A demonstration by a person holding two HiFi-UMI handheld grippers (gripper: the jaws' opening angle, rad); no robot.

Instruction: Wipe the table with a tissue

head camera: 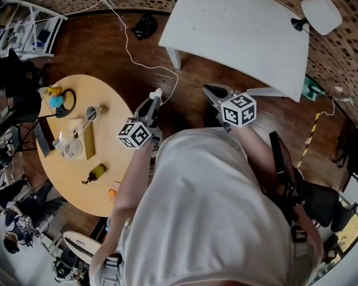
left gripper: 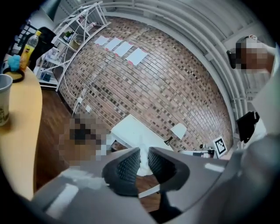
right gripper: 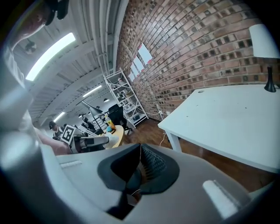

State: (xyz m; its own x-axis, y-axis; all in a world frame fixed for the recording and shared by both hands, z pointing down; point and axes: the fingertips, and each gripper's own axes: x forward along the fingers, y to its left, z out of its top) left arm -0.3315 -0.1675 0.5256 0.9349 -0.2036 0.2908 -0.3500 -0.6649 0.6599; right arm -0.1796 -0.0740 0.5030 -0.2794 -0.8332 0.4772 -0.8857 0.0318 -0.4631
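No tissue shows clearly in any view. My left gripper (head camera: 156, 99) (left gripper: 144, 159) hangs over the wooden floor between the round wooden table (head camera: 67, 184) and the white table (head camera: 240, 39). Its jaws stand a narrow gap apart, and only the white of the far table shows through the gap. My right gripper (head camera: 208, 89) (right gripper: 141, 151) is beside it, nearer the white table (right gripper: 227, 118). Its fingertips meet and nothing sticks out between them. Both point away from the round table, toward the white one.
The round table (left gripper: 22, 131) carries a paper cup (left gripper: 3, 98), a yellow bottle (left gripper: 31, 43), a wooden block (head camera: 88, 139), a clear plastic bag (head camera: 70, 146) and a small brown bottle (head camera: 96, 172). A white cable (head camera: 140, 61) trails over the floor. A lamp (head camera: 319, 14) stands on the white table. White shelves (left gripper: 74, 39) line the brick wall.
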